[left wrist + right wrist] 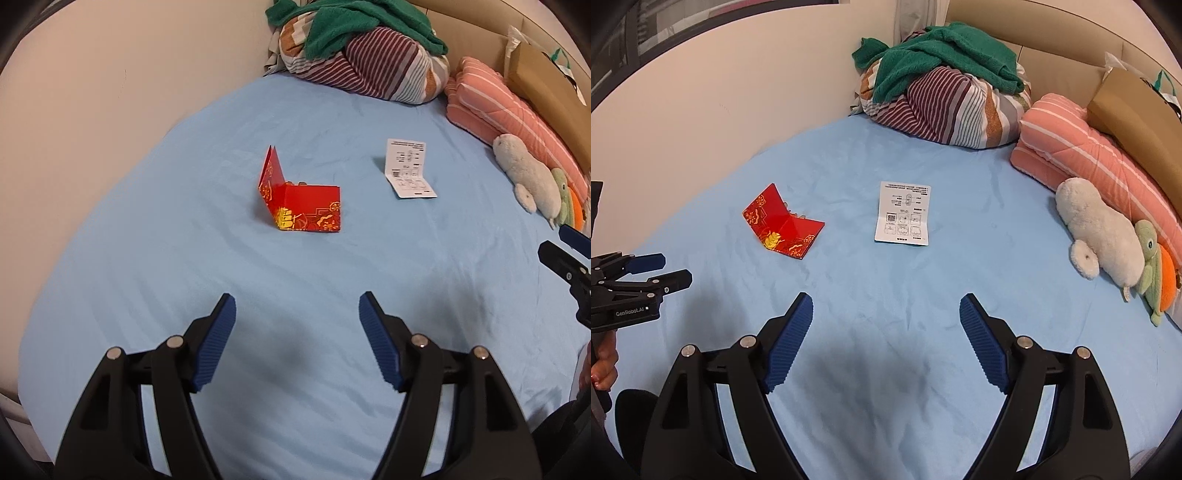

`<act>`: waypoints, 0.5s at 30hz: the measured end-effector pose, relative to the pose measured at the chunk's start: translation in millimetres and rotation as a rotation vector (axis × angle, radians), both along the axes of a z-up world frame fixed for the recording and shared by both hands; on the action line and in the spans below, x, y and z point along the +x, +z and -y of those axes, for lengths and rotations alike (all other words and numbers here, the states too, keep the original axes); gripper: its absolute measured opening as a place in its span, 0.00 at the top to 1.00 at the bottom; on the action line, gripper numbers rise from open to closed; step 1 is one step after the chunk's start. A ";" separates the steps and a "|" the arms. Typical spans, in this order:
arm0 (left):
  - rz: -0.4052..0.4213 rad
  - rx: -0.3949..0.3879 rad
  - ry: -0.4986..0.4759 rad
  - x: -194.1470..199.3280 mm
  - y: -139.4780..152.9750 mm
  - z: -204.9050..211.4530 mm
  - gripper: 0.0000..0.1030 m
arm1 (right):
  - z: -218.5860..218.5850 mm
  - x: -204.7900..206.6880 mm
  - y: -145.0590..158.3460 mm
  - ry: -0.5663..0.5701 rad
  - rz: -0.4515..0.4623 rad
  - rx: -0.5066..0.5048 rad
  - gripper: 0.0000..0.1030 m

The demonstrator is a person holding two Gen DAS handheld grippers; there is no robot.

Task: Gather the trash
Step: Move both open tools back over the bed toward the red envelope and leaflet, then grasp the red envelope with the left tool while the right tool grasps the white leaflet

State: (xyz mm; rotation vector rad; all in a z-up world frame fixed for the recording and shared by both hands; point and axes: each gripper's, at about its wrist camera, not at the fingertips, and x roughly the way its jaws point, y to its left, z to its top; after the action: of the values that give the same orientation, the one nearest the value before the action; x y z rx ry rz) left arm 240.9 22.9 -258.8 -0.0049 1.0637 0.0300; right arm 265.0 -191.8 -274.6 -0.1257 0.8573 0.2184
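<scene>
A folded red and gold paper envelope [301, 201] [783, 227] stands half open on the light blue bed sheet [258, 280] [886, 288]. To its right lies a white printed leaflet [408, 170] [904, 214], flat on the sheet. My left gripper [297, 301] is open above the sheet, short of the envelope, with nothing between its blue pads. My right gripper [886, 301] is open too, short of the leaflet and empty. Each gripper shows at the edge of the other's view, the left gripper [670, 271] at the left edge and the right gripper [557, 243] at the right edge.
A striped bundle of bedding with a green towel [362, 40] [945, 88] is piled at the far corner by the wall. A pink striped quilt [1089, 147], a brown paper bag [1134, 118] and soft toys [1104, 236] line the right side.
</scene>
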 end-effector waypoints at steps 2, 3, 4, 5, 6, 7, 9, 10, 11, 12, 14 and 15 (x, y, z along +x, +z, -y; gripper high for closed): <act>-0.013 -0.003 0.006 13.9 -10.8 -4.5 0.32 | -3.9 18.9 -11.5 -0.002 -0.010 0.005 0.24; -0.017 -0.003 0.008 20.8 -15.8 -6.8 0.32 | -5.9 27.5 -16.3 -0.004 -0.011 0.006 0.24; -0.020 -0.002 0.010 27.5 -20.1 -8.9 0.32 | -7.3 37.6 -21.8 -0.007 -0.013 0.006 0.24; -0.023 -0.001 0.011 34.0 -24.3 -10.7 0.32 | -8.6 47.6 -27.0 -0.008 -0.016 0.006 0.24; -0.024 0.000 0.014 42.0 -29.2 -12.5 0.32 | -10.2 56.9 -31.7 -0.009 -0.016 0.005 0.24; -0.025 0.001 0.018 48.5 -33.0 -14.5 0.32 | -11.9 68.8 -37.9 -0.010 -0.015 0.003 0.24; -0.026 -0.003 0.023 63.2 -41.2 -20.4 0.32 | -13.9 88.8 -47.6 -0.013 -0.014 0.014 0.23; -0.026 -0.004 0.026 69.7 -45.5 -22.6 0.32 | -13.9 97.7 -51.7 -0.017 -0.011 0.017 0.23; -0.026 -0.003 0.028 74.9 -48.9 -24.0 0.32 | -14.8 106.3 -56.1 -0.022 -0.005 0.018 0.22; -0.028 0.001 0.028 81.6 -53.3 -25.2 0.32 | -14.8 114.9 -60.4 -0.026 0.003 0.019 0.21; -0.031 0.004 0.030 93.4 -60.9 -27.8 0.32 | -14.5 132.2 -69.6 -0.039 0.018 0.021 0.20; -0.033 0.005 0.032 99.9 -65.3 -28.7 0.32 | -14.6 140.6 -74.4 -0.042 0.018 0.023 0.20</act>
State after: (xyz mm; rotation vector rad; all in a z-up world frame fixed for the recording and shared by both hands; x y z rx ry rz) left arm 340.7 51.6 -324.1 -0.0171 1.0970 0.0616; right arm 405.6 -177.2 -348.9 -0.0881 0.8385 0.1874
